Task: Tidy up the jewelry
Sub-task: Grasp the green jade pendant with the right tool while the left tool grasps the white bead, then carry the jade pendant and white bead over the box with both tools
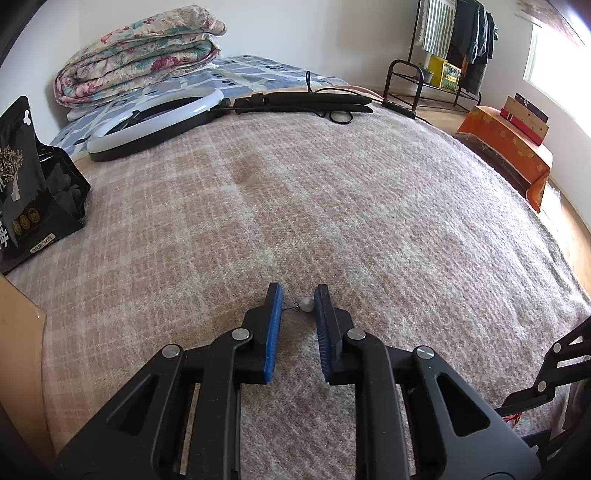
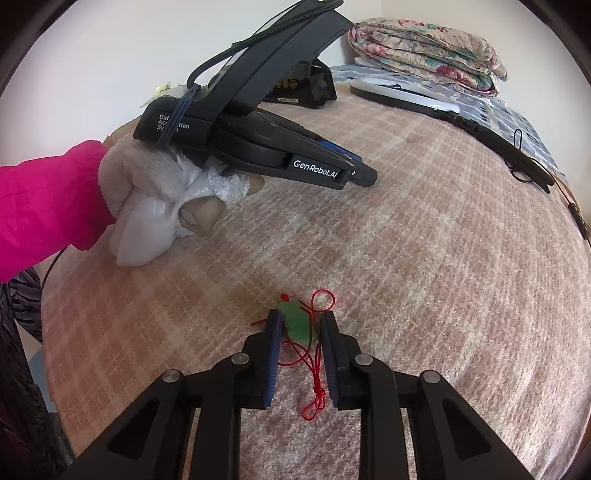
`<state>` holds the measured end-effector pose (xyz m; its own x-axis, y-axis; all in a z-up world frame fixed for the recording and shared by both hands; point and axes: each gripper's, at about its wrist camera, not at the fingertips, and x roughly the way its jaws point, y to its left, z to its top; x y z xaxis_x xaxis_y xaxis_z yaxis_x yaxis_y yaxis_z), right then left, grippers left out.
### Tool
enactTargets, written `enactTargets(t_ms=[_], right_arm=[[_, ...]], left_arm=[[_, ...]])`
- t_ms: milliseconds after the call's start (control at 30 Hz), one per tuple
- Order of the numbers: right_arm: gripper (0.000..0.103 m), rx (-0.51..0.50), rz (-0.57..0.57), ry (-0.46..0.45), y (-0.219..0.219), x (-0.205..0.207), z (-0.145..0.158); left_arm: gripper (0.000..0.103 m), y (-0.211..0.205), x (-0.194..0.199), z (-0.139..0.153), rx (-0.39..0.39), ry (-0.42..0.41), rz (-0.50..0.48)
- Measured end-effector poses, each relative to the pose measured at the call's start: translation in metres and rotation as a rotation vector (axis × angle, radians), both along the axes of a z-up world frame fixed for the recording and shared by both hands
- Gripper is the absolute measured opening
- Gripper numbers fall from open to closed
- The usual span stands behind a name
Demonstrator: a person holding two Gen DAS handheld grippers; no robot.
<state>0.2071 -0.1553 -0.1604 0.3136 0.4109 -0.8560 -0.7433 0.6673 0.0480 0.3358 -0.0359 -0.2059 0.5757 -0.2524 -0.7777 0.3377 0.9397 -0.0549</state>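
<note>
Pearl earring [image 1: 306,304]: grey-white bead with a short wire hook, lying on the blanket [image 1: 332,206] between the blue pads of the left gripper [image 1: 298,300]; jaws spread, bead close against the right pad, contact not certain.

Green pendant [image 2: 297,322]: on a looped red cord [image 2: 314,369], lying on the blanket between the fingers of the right gripper [image 2: 300,321]; jaws spread, not pinching it.

Blanket: pink-and-cream plaid, fuzzy, covering a bed.

On the blanket's far edge: ring light [image 1: 155,122] with black stand [image 1: 306,101], black printed bag [image 1: 26,184], folded floral quilt [image 1: 140,51].

Beyond the blanket: clothes rack [image 1: 458,33], orange-draped bench [image 1: 509,147], bright window [image 1: 554,62], white walls, wood floor.

Left hand [image 2: 147,210]: gloved, pink sleeve.
</note>
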Motion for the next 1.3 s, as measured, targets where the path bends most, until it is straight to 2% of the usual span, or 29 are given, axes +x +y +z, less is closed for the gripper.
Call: enactTargets(t_ms=[67, 100, 133, 633, 967, 1300], right_arm=[[0.017, 0.0, 0.0, 0.0, 0.0, -0.001, 0.0], [0.017, -0.001, 0.0, -0.001, 0.0, -0.002, 0.0], [0.017, 0.0, -0.001, -0.003, 0.0, -0.002, 0.0], [0.016, 0.028, -0.023, -0.03, -0.007, -0.007, 0.014], [0.016, 0.023, -0.033, -0.069, -0.007, -0.011, 0.034], [0.016, 0.018, -0.049, -0.119, 0.0, -0.028, 0.068]], left_arm=[[0.016, 0.0, 0.0, 0.0, 0.001, -0.001, 0.0], [0.009, 0.0, 0.0, 0.0, 0.003, -0.004, 0.001], [0.008, -0.001, 0.0, 0.0, 0.005, -0.005, 0.0], [0.008, 0.01, -0.01, 0.014, 0.0, -0.032, 0.027], [0.008, 0.039, -0.021, 0.048, -0.044, -0.065, 0.082], [0.008, 0.06, -0.053, 0.085, -0.061, -0.106, 0.092]])
